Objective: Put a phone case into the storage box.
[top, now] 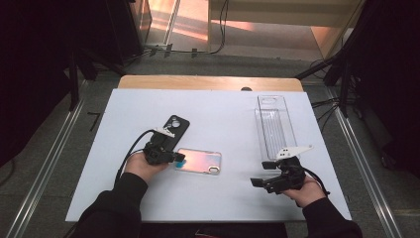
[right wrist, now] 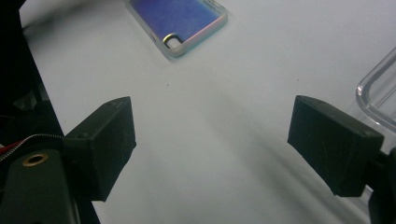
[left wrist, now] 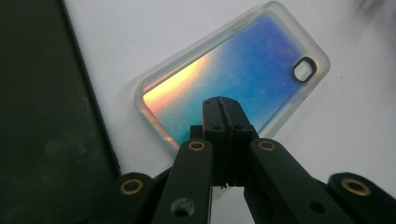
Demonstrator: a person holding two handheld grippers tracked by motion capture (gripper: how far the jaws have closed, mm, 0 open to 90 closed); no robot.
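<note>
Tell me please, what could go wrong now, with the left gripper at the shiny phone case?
1. The left gripper is shut with its tip over the iridescent phone case, apparently holding nothing; pushing could slide the case across the smooth white table instead of lifting it.
2. The black phone case lies close beside that gripper and may get knocked.
3. The right gripper is open near the clear tray and could bump it.
</note>
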